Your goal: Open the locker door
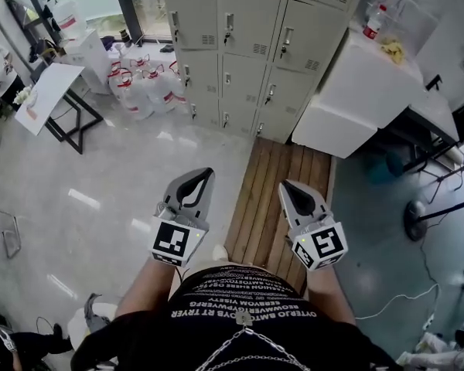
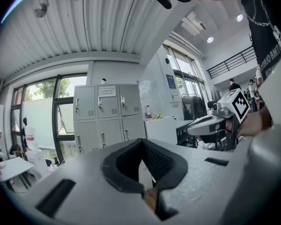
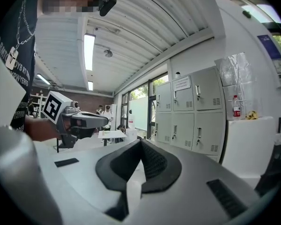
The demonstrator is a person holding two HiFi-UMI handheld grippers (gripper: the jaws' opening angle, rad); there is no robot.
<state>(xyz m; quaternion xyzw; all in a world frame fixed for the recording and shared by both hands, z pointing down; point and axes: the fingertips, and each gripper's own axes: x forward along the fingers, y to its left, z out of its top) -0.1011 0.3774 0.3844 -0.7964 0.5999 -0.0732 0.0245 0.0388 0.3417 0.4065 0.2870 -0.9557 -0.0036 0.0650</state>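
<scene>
Locker doors [image 1: 249, 23] in the grey bank against the far wall are all shut, each with its small latch handle flush, and nothing shows which door is meant. The bank stands well apart from the person, across a stretch of pale floor and a strip of wooden floorboards [image 1: 282, 178]. To its right is a white surface [image 1: 371, 79] carrying a red-capped bottle [image 1: 373, 22], and to its left a cluster of water jugs [image 1: 148, 90].

Nearer the body, the left hand-held gripper [image 1: 207, 175] has its jaws pressed together on nothing, and the right hand-held gripper [image 1: 288, 185] is likewise closed and empty. Both point forward toward the lockers at about waist height.

As I judge it, no part of the task is done. The approach, the grasp on a latch and the pull on the door are all left to do
</scene>
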